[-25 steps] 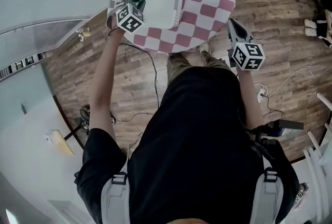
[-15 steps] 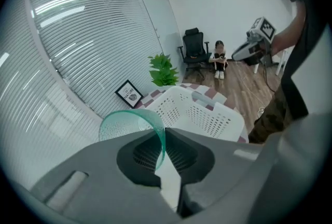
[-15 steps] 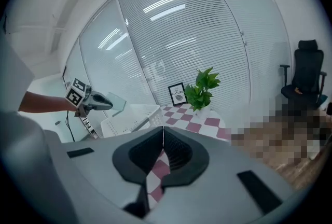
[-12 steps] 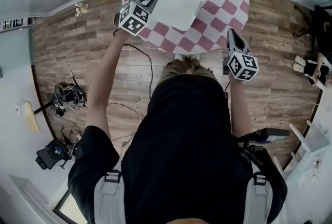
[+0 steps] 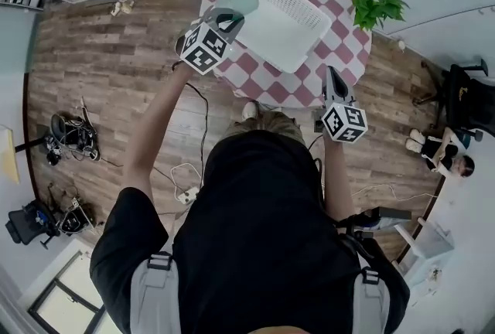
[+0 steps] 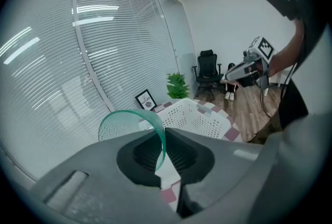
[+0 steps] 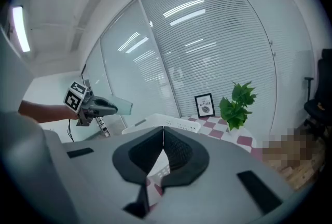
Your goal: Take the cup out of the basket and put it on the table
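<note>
So the left gripper (image 5: 226,18) pinches the cup (image 5: 237,2) by its rim, lifted at the basket's (image 5: 292,6) left edge, and the right gripper (image 5: 329,74) hangs closed and empty by the table's (image 5: 259,68) near right side.

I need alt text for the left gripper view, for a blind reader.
The left claw pinches the rim of a clear green cup in front of a white basket on a checked table. Behind stand a potted plant, a small picture frame and window blinds.
</note>
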A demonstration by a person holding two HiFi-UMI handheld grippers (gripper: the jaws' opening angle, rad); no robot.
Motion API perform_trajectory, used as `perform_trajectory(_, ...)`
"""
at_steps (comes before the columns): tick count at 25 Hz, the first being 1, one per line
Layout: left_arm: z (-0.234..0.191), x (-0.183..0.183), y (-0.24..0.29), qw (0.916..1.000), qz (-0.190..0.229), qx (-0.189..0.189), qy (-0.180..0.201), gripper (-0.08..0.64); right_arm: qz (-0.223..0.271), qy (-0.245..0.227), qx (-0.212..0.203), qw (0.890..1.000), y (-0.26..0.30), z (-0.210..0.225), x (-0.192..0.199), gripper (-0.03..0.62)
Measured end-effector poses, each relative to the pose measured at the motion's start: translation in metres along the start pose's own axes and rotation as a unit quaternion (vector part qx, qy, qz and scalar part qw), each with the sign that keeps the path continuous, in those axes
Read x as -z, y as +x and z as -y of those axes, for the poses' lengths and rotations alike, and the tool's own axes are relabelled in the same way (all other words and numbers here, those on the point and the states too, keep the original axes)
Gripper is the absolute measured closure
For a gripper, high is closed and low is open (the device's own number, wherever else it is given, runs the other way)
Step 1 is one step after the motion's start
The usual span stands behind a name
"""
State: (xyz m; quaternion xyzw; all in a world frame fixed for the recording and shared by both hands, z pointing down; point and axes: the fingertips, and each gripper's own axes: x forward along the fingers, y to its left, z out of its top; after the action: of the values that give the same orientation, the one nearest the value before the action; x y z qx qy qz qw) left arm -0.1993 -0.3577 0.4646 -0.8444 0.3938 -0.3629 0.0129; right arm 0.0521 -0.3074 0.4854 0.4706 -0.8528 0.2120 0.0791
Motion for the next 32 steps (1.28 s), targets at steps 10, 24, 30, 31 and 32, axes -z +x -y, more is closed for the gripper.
perform_trajectory(10,0.028,0.01,-0.014,0.9991,0.04,0.006,-0.015,0.538,-0.016,-0.023,-0.085,0.996,0.016,-0.059,0.011,0.581)
perform_trajectory(24,0.031,0.028,-0.051,0.9747,0.149,-0.083,-0.144,0.538,-0.003,-0.1,-0.139,0.985,0.053,-0.09,-0.007,0.581)
perform_trajectory(30,0.051,0.046,-0.074,0.9696,0.16,-0.089,-0.162,0.538,0.027,-0.137,-0.175,0.975,0.051,-0.127,-0.01,0.581)
perform_trajectory(31,0.054,0.048,-0.078,0.9687,0.162,-0.089,-0.166,0.538,0.032,-0.139,-0.18,0.973,0.051,-0.134,-0.01,0.581)
perform_trajectory(32,0.056,0.051,-0.082,0.9679,0.163,-0.09,-0.169,0.538,0.035,-0.141,-0.187,0.972,0.051,-0.141,-0.01,0.581)
